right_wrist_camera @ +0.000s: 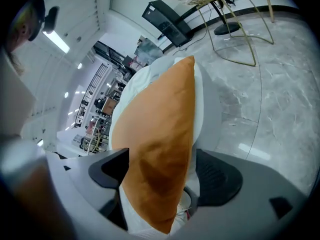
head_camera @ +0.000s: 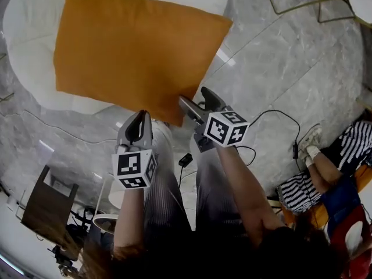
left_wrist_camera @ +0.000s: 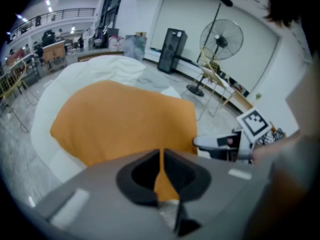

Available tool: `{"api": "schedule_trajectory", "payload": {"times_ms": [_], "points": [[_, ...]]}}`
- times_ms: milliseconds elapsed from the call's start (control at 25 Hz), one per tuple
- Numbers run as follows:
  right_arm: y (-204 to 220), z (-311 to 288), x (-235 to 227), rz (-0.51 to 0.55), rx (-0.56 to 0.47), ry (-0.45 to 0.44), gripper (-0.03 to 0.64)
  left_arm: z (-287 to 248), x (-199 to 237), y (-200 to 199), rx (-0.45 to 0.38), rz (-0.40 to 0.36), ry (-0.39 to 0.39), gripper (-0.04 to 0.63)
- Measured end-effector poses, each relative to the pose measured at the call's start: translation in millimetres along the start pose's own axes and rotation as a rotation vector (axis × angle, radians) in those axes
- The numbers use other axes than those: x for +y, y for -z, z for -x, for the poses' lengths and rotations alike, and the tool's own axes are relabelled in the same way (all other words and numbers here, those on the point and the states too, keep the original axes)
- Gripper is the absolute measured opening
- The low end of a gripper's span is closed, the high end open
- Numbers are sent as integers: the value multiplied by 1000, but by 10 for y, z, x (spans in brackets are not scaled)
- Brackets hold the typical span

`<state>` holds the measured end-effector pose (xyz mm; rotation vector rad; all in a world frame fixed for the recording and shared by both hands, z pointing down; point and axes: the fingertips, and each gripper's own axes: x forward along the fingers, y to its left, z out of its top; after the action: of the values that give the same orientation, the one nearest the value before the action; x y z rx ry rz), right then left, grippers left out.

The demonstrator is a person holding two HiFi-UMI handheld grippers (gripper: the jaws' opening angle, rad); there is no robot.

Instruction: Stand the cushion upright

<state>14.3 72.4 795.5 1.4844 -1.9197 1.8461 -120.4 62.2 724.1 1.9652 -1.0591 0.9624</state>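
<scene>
An orange cushion lies flat on a white beanbag seat. My left gripper is at the cushion's near edge. Its jaws are closed to a thin slit with orange fabric in it. My right gripper stands open around the cushion's near right corner. The corner sits between the pads, and there is a gap beside the right pad. The cushion's near edge is hidden behind the left gripper's body in the left gripper view.
Grey marble floor surrounds the seat. A gold wire chair frame stands far right, and a fan and a black cabinet stand beyond it. A person in striped clothes sits at right. A cable and a dark stool lie near my legs.
</scene>
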Motion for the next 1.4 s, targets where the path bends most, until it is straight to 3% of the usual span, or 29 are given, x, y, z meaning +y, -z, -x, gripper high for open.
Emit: {"api": "schedule_trajectory", "payload": {"times_ms": [440, 840, 1080, 1400], "points": [[-54, -244, -10, -90, -52, -107, 423, -147, 144, 74, -19, 15, -20, 29], [-15, -401, -26, -76, -13, -95, 426, -124, 185, 136, -32, 26, -22, 29], [-61, -298, 157, -24, -15, -62, 312, 42, 140, 53, -50, 27, -10, 29], [-240, -162, 458, 55, -17, -15, 214, 328, 228, -186, -83, 25, -24, 29]]}}
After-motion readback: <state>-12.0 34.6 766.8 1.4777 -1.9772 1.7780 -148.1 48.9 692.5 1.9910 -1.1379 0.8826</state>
